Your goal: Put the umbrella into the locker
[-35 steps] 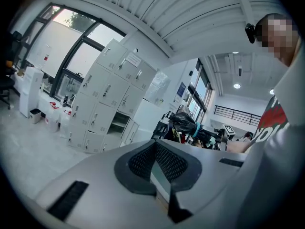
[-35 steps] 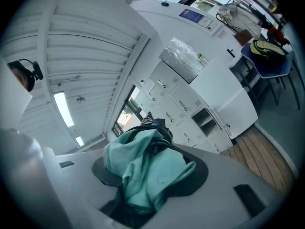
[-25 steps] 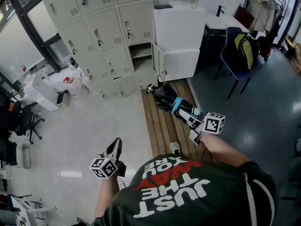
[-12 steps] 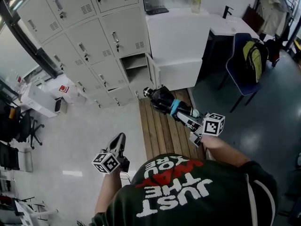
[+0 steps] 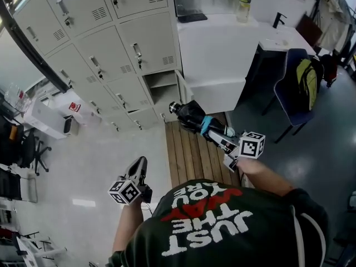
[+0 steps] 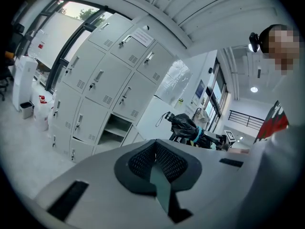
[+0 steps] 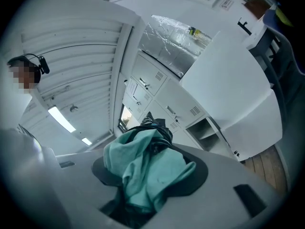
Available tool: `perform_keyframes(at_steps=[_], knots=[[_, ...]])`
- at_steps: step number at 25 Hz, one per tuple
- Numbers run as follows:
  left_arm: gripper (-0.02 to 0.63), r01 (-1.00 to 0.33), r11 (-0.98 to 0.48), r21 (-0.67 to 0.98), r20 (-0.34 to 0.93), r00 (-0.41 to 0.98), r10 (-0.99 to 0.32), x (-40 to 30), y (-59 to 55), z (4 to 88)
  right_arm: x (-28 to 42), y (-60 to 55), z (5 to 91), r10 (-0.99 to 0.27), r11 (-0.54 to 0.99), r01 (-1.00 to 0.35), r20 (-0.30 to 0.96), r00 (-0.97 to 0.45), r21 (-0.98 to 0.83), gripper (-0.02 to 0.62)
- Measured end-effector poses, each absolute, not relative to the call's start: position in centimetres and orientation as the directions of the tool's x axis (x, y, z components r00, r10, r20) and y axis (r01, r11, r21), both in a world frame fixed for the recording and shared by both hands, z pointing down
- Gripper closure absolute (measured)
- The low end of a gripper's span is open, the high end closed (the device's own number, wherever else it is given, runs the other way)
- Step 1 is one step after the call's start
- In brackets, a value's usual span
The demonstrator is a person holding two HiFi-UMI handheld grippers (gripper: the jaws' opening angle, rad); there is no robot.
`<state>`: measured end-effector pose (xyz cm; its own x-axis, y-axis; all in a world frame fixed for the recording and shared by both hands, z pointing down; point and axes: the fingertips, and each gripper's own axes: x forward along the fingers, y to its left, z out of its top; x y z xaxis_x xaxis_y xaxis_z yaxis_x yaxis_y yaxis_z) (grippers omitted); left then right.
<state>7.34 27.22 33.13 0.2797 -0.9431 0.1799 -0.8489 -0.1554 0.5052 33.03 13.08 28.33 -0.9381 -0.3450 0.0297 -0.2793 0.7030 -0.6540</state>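
The right claw (image 5: 225, 139) pinched the folded black umbrella (image 5: 191, 115), with its teal strap (image 7: 143, 168) bunched between the jaws. The umbrella stuck out over the wooden decking (image 5: 186, 154). Its far end lay near the open locker (image 5: 161, 87) but outside it. The left claw (image 5: 139, 166) was pressed together and empty, over the pale floor (image 5: 94, 166), well apart from the umbrella.

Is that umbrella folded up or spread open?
Folded: the umbrella is a tight black bundle held in the right gripper.
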Motion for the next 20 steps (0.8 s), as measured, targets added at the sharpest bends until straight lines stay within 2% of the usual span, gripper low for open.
perform_keyframes(at_steps=[9, 20], knots=[[0.597, -0.817, -0.161, 0.554, 0.198, 0.317, -0.927, 2.0, 21.4, 37.2, 26.9, 7.9, 31.0, -0.342, 0.683, -0.31, 0.086, -0.936, -0.661, 0.37], [0.597, -0.779, -0.208, 0.591, 0.242, 0.417, -0.876, -10.0, 4.2, 39.5, 13.9, -5.3, 34.3, -0.376, 0.6, -0.339, 0.119, -0.919, -0.725, 0.37]])
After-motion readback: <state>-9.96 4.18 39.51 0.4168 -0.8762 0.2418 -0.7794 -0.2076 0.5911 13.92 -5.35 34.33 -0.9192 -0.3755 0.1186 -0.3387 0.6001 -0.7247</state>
